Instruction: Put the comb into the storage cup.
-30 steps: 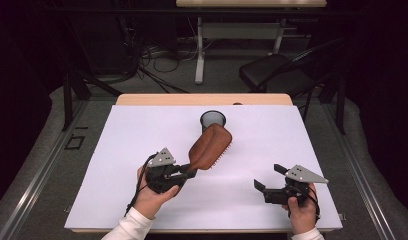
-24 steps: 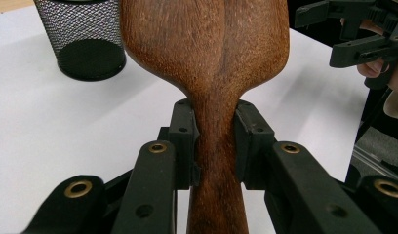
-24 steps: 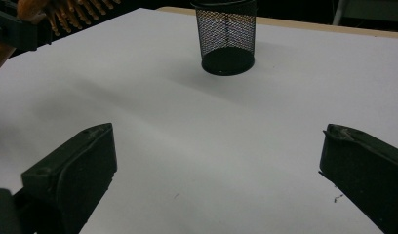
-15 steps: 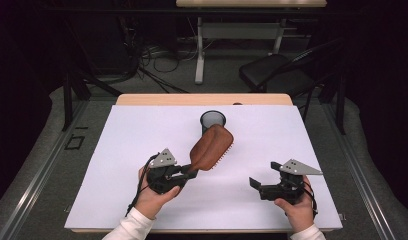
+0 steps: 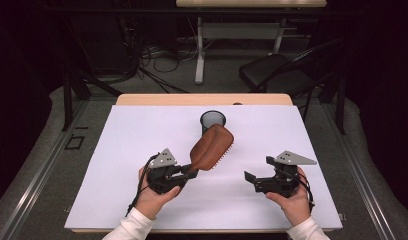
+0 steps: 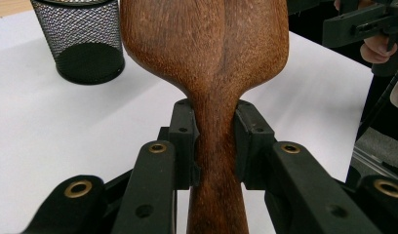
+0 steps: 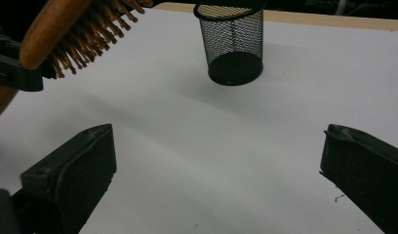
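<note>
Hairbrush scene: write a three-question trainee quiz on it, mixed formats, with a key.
1. True or false: the left gripper grips the wooden hairbrush at its neck.
2. The right gripper's fingers are: A) open and empty B) shut on the brush C) shut on the cup.
3. Fill in: the black mesh cup stands upright on the white ____.

Key: 1 true; 2 A; 3 table.
</note>
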Demonstrator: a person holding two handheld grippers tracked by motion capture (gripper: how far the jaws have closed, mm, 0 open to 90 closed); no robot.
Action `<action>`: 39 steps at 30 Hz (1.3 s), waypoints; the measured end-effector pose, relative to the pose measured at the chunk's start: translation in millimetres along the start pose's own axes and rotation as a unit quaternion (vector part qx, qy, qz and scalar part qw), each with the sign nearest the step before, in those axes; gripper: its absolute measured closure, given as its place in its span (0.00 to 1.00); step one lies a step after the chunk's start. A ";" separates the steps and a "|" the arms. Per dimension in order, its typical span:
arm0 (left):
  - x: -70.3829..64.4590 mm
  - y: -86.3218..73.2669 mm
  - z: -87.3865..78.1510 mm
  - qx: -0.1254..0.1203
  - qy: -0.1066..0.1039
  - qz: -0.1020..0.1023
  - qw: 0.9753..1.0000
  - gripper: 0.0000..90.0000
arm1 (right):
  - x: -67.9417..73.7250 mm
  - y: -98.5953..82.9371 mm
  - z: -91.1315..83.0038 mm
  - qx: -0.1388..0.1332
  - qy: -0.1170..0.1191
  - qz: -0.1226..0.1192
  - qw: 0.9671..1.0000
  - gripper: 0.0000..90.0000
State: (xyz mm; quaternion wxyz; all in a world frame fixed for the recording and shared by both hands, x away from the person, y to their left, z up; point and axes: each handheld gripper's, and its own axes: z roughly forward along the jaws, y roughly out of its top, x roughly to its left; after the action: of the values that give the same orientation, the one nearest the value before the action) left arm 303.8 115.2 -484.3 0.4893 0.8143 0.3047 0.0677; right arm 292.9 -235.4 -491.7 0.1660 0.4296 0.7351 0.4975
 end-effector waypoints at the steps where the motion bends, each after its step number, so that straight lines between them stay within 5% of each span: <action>1: 0.1 0.0 0.0 0.000 0.000 0.001 1.000 0.81 | 1.3 2.8 1.3 0.001 0.006 0.001 1.000 0.00; 15: 1.6 -1.0 -0.7 -0.003 0.002 0.000 1.000 0.81 | 12.5 28.6 11.2 0.009 0.038 0.012 0.999 0.00; 26: 2.9 -2.3 -1.0 -0.007 0.002 -0.003 1.000 0.81 | 20.0 44.1 21.3 0.013 0.093 0.039 0.995 0.00; 39: 2.0 -3.7 0.7 -0.008 0.001 -0.001 1.000 0.81 | 24.3 53.2 34.2 0.005 0.115 0.073 0.991 0.00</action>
State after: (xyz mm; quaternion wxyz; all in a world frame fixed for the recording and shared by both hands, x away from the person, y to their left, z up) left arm 304.1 117.0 -488.1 0.4958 0.8100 0.3052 0.0703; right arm 326.6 -188.7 -456.1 0.0413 0.4233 0.7182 0.5507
